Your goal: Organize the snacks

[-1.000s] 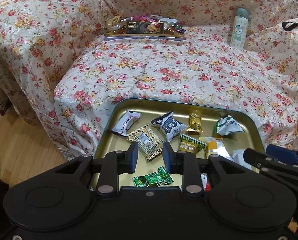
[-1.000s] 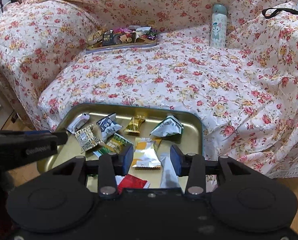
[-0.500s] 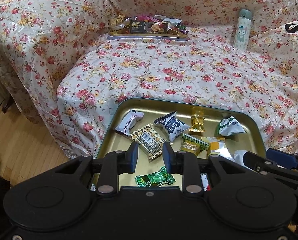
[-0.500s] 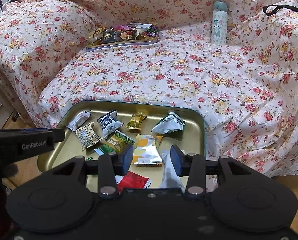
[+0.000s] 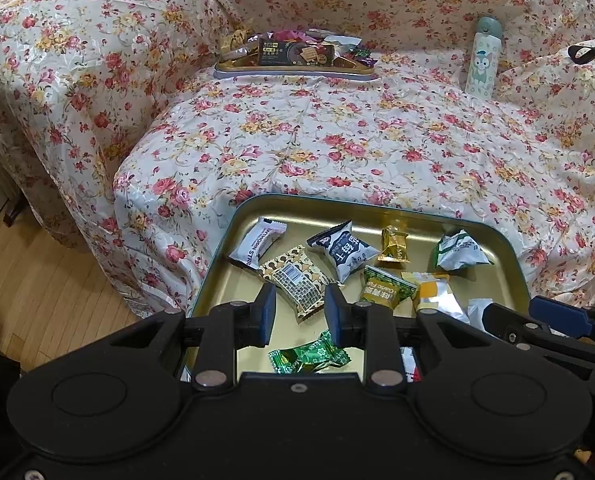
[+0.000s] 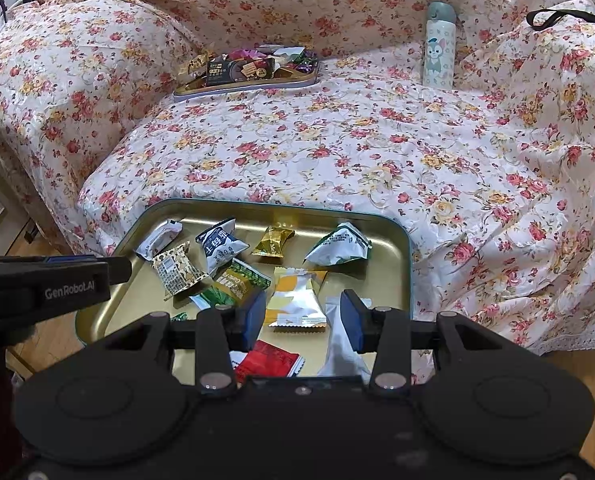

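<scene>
Two wrist views over a gold metal tray with a teal rim (image 5: 515,264) at the near edge of a sofa draped in a floral cover (image 5: 377,140).

Hidden or cut off: the black body of each claw blocks the tray's near edge in both views. A green twisted candy wrapper (image 5: 309,356) shows only partly behind the left claw (image 5: 299,314). A red packet (image 6: 267,362) and a white packet (image 6: 343,354) are partly covered by the right claw (image 6: 303,316). Whether the tray rests on a table cannot be told. The print on most wrappers is too small to read.

Claw state: both claws stand part open with nothing between the blue pads; each hangs above the tray's near part, angled downward. The right claw's finger enters the left view at right; the left claw enters the right view at left.

Snacks: a gold-patterned barcode packet (image 5: 297,282), a dark blue-and-white packet (image 5: 343,250), a white bar wrapper (image 5: 255,242), a gold foil candy (image 5: 394,245), a green-and-white crumpled packet (image 5: 459,250), a green garlic-flavour packet (image 5: 385,290) and a yellow-and-white sachet (image 6: 295,298) lie scattered in the tray, several overlapping at the centre.

Open room: the sofa seat between this tray and a far, heaped second tray of snacks (image 5: 293,70) is bare. A pale cartoon-printed bottle (image 5: 483,58) stands upright far right. Wooden floor (image 5: 37,280) shows near left.
</scene>
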A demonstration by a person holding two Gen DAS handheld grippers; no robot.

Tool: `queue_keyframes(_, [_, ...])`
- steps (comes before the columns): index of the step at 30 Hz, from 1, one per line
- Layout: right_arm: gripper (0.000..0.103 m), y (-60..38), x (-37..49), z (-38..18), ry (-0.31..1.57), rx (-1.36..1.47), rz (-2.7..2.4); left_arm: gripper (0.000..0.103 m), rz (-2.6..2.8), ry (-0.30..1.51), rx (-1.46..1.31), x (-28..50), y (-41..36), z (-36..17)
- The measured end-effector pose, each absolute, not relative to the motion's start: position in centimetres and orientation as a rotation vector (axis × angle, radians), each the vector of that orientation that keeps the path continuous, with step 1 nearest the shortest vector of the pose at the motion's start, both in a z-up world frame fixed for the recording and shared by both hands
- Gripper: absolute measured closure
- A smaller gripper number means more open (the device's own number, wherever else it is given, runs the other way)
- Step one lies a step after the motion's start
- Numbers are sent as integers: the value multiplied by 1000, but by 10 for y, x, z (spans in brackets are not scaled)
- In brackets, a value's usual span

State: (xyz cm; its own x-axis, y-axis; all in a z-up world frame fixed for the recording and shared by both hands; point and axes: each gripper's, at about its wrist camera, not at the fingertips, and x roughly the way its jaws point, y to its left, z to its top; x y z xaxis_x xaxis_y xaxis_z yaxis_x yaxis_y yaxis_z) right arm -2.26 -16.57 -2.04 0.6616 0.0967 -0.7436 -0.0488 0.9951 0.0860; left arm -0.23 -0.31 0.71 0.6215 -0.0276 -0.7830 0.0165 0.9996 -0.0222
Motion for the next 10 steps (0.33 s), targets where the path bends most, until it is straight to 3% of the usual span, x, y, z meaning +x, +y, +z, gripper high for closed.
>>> queue_keyframes(10, [59, -164, -23, -21, 843, 58, 83, 66, -26, 898, -11, -2, -3, 6])
